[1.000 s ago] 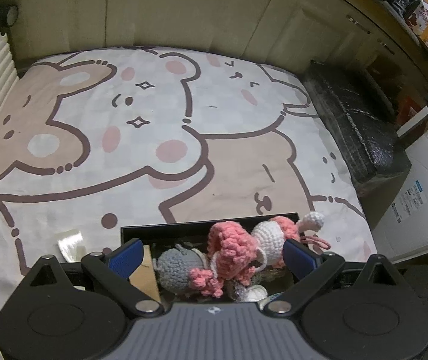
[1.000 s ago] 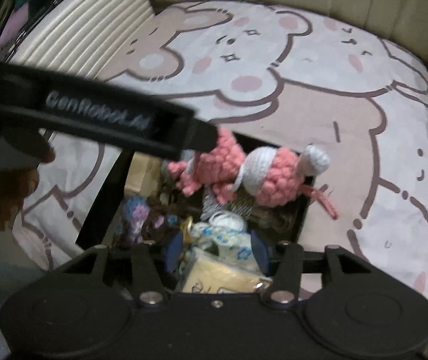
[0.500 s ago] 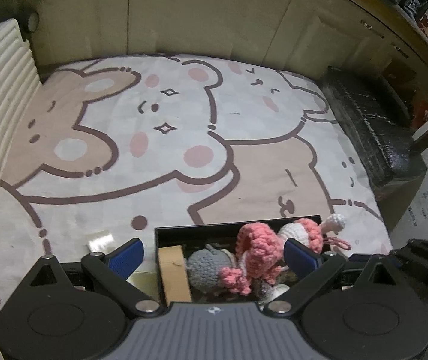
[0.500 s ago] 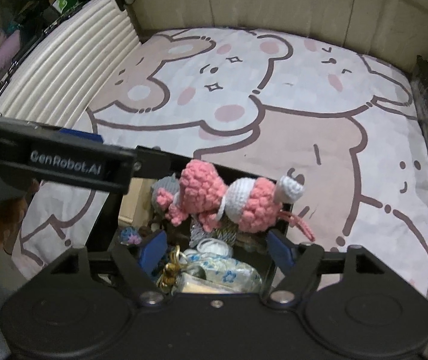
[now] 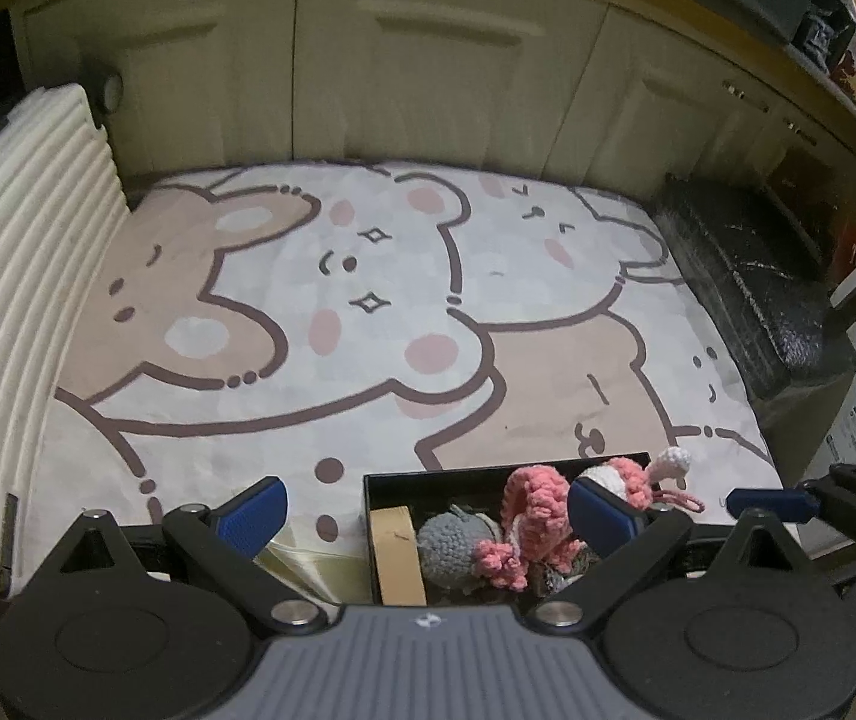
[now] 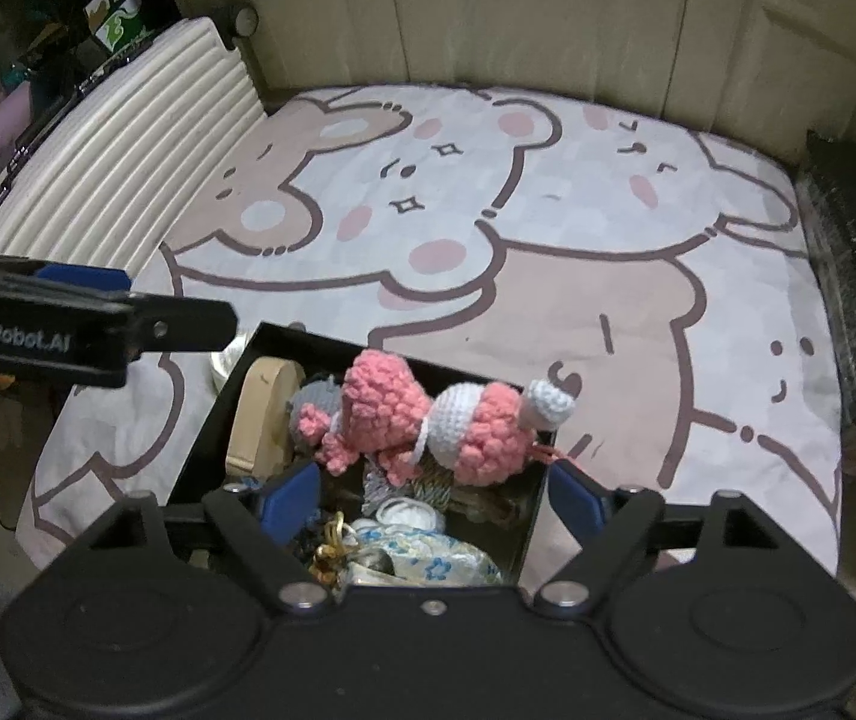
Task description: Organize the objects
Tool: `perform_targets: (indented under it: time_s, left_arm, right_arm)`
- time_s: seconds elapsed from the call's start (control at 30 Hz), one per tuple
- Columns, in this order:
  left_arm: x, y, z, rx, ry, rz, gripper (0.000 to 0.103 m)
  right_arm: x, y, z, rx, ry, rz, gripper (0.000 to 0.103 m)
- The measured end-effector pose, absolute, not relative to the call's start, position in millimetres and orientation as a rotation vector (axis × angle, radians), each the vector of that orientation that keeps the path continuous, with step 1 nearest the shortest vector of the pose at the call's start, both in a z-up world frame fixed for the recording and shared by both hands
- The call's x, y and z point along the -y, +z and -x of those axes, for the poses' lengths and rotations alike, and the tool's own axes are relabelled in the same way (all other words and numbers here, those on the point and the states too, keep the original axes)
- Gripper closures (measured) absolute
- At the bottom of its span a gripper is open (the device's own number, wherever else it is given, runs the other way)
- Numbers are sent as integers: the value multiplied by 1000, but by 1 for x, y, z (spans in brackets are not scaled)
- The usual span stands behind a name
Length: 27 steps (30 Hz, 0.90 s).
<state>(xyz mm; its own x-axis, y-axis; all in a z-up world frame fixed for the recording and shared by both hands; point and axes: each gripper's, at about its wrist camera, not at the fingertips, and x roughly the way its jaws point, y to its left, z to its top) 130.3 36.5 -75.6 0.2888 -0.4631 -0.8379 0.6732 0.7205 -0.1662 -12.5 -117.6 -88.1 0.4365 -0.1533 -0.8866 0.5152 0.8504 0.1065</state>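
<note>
Mostly done, apparently: black box (image 6: 362, 354) on cartoon bear mat (image 5: 404, 276) crammed full, pink crochet toy (image 6: 428, 420) heaped on top, half overhanging rim. Left gripper (image 5: 428, 510) spread, empty; right gripper (image 6: 434, 489) spread, empty above box. Remaining: settle toy inside.

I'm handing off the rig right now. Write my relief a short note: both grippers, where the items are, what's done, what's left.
Left gripper: jaws open, empty, above the black box's left side.
Right gripper: jaws open, empty, over the box's near end.
The box sits on the bear-print mat, full: pink crochet toy on top, grey crochet toy, wooden piece, floral pouch, small trinkets.
Done: nothing visibly sorted, no box item lies on the mat.
Left: pick items out and arrange them; the pink toy looks easiest first.
</note>
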Motion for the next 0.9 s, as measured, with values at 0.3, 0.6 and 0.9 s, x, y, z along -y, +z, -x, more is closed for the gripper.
perform_targets:
  time_s: [0.3,0.6,0.9]
  left_arm:
    - [-52,-58,-112,-954,-706,-306,4]
    - [-72,-45,-97,-923,-662,-308,4]
    - [-94,-38,-83,-919,-655,-256,4]
  right_arm:
    - [114,-69,21,-1003,-482,-351,17]
    - [99,-44,39,-931,-504,-335,12]
    - [93,-29,58,-890,-578,-351,8]
